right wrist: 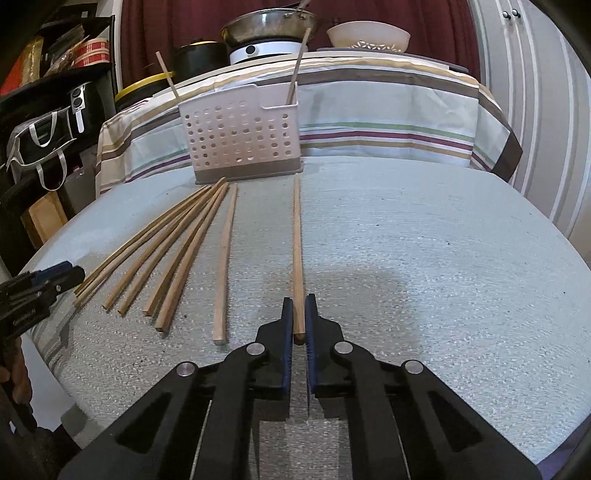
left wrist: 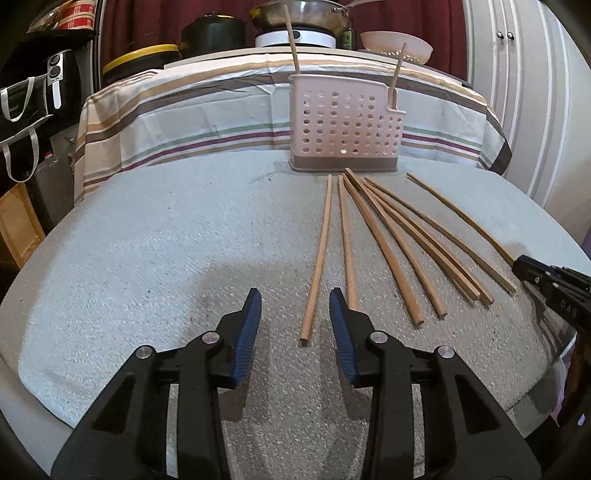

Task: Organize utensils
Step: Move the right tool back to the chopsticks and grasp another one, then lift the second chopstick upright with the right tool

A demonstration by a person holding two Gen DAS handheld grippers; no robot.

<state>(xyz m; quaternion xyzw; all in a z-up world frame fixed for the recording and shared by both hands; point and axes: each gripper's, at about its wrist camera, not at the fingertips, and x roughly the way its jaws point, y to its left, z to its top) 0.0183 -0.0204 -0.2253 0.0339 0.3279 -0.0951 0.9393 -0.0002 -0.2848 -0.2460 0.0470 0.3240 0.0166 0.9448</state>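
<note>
Several wooden chopsticks (left wrist: 391, 251) lie fanned out on the grey table top (left wrist: 147, 240), in front of a pale perforated utensil holder (left wrist: 347, 125). Two chopsticks (left wrist: 291, 40) stand upright in the holder. My left gripper (left wrist: 295, 295) is open low over the table. The leftmost chopstick (left wrist: 317, 258) lies between its blue pads (left wrist: 247, 332), untouched. In the right wrist view my right gripper (right wrist: 299, 300) is shut on the near end of the rightmost chopstick (right wrist: 297, 240), which lies apart from the others (right wrist: 166, 258). The holder (right wrist: 240, 136) stands behind them.
Behind the holder stands a second table under a striped cloth (left wrist: 184, 110), with a pan on a burner (left wrist: 299, 14), black pots (left wrist: 212, 35) and a pale colander (left wrist: 397, 44). Dark shelves with bags (left wrist: 26, 110) are left, white cabinet doors (left wrist: 517, 74) right. The table edge curves near me.
</note>
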